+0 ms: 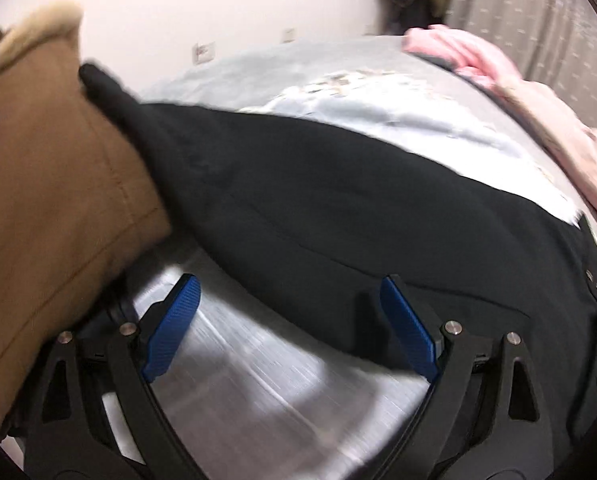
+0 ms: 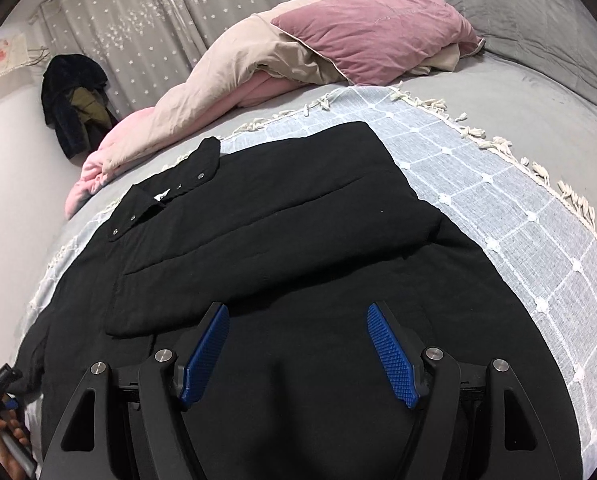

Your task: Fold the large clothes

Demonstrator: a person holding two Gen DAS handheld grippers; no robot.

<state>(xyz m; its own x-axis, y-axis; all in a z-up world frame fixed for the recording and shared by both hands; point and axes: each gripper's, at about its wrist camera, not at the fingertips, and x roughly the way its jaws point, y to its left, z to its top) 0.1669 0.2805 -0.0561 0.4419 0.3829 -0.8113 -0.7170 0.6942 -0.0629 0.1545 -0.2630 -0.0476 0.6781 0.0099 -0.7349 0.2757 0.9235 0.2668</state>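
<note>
Left wrist view, blurred: brown coat (image 1: 54, 184) at far left, overlapping the black jacket (image 1: 338, 208), whose sleeve tip points up-left. Left gripper (image 1: 290, 320) has jaws released, empty, over grey bed (image 1: 266, 392) at the jacket's near edge.

Right wrist view: black jacket (image 2: 282, 240) lies flat on a checked fringed throw (image 2: 498, 216), long axis from near right toward the snap collar at far left; one panel folded across. Right gripper (image 2: 298, 344) jaws released above it. Bare throw to the right; pink bedding (image 2: 298, 52) beyond.
</note>
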